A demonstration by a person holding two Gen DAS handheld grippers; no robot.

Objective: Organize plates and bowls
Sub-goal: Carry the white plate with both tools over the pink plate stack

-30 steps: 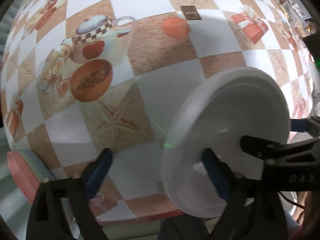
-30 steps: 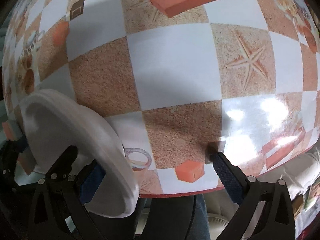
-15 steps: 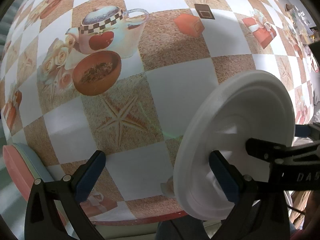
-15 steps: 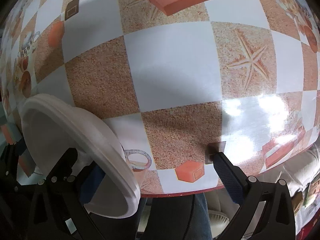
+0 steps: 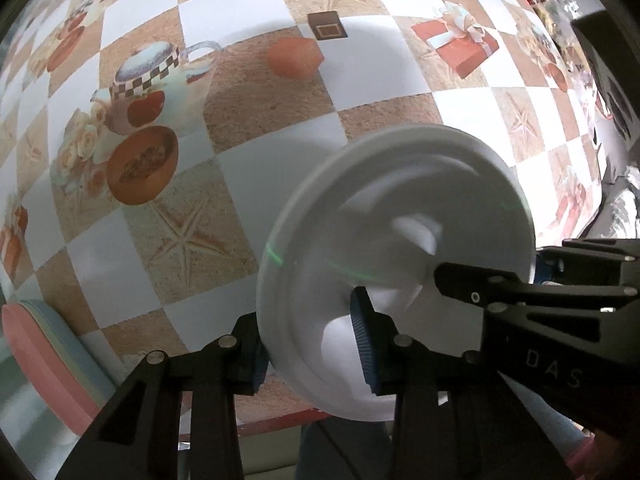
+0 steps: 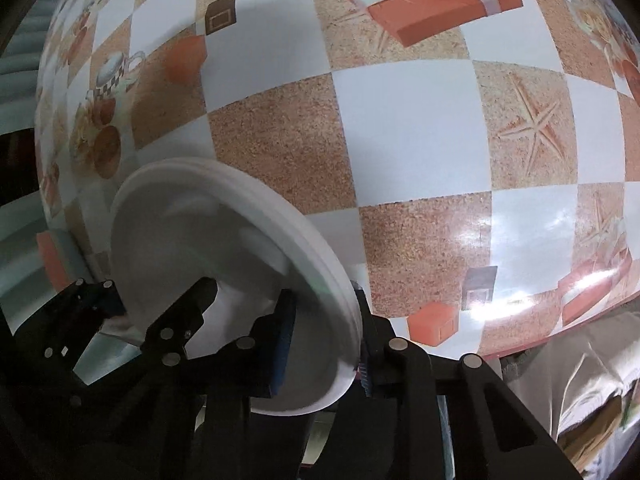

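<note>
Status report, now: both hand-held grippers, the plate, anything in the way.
Left hand-held gripper shut on white plate rim. Right hand-held gripper shut on the same plate. Plate on edge, off the tablecloth. Nothing blocking.

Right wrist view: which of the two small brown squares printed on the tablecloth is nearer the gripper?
The brown square by the table's near edge, beside the orange cube; the other square lies far up-left.

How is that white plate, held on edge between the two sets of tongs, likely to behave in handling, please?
The white plate looks thin and foam-like, so probably light and easily dented. Both left tongs and right tongs pinch only its rim, so it may flex or swivel. Standing on edge, it would likely roll if released.
</note>
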